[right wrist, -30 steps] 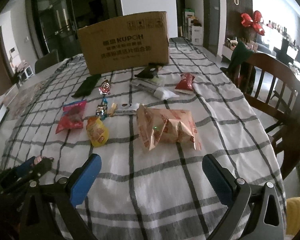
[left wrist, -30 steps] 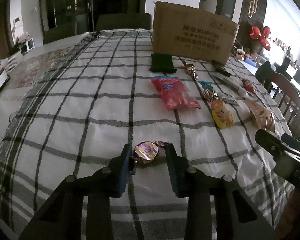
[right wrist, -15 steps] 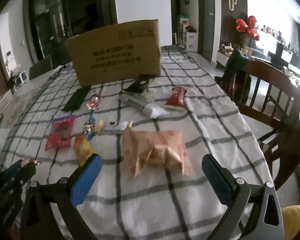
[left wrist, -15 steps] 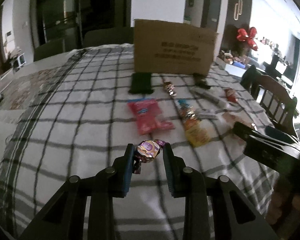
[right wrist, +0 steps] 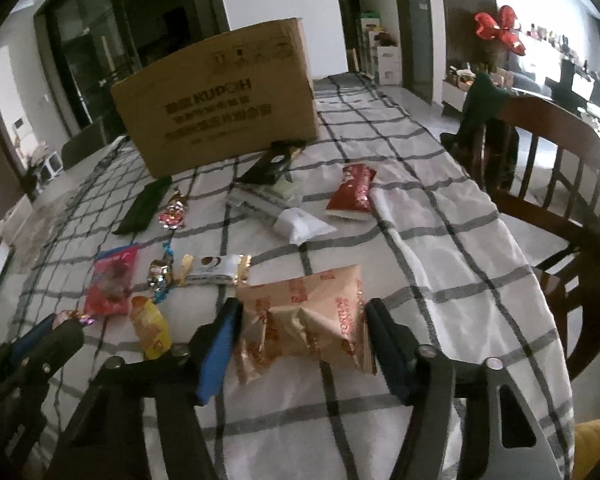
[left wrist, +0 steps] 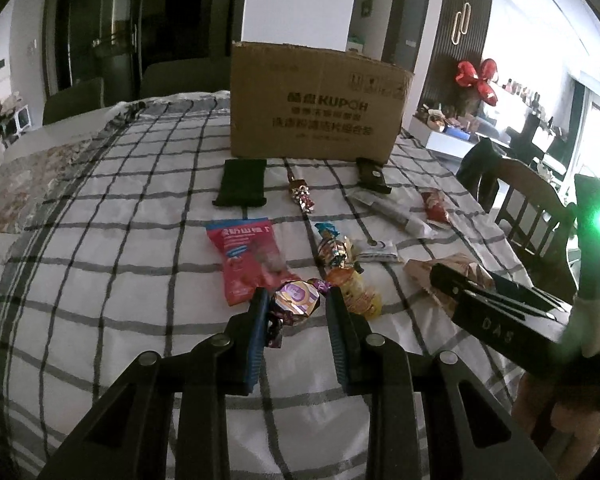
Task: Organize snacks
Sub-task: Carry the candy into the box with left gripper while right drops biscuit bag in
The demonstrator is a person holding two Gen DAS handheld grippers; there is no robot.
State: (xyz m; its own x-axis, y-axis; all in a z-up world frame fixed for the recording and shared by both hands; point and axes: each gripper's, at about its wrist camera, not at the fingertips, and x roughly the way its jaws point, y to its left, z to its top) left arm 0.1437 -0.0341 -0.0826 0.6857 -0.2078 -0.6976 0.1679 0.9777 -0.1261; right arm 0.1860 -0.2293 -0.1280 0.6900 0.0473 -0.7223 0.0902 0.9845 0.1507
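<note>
My left gripper (left wrist: pixel 296 306) is shut on a purple-and-gold wrapped candy (left wrist: pixel 294 304) and holds it above the checked tablecloth. My right gripper (right wrist: pixel 302 318) has its jaws around a tan snack bag (right wrist: pixel 304 320), one on each side; I cannot tell whether they press it. A cardboard box (left wrist: pixel 316 104) stands at the far end, also in the right wrist view (right wrist: pixel 220 104). Loose snacks lie between: a red packet (left wrist: pixel 248 256), a yellow packet (right wrist: pixel 152 326), foil candies (left wrist: pixel 332 248), a dark green pack (left wrist: pixel 242 184) and a small red bag (right wrist: pixel 352 192).
A white wrapped pack (right wrist: pixel 300 224) and a black pack (right wrist: pixel 272 164) lie near the box. A wooden chair (right wrist: pixel 540 168) stands at the table's right side. The table edge falls away at the right.
My left gripper has risen with the candy and moved toward the snacks. My right gripper has moved forward and narrowed around the tan bag.
</note>
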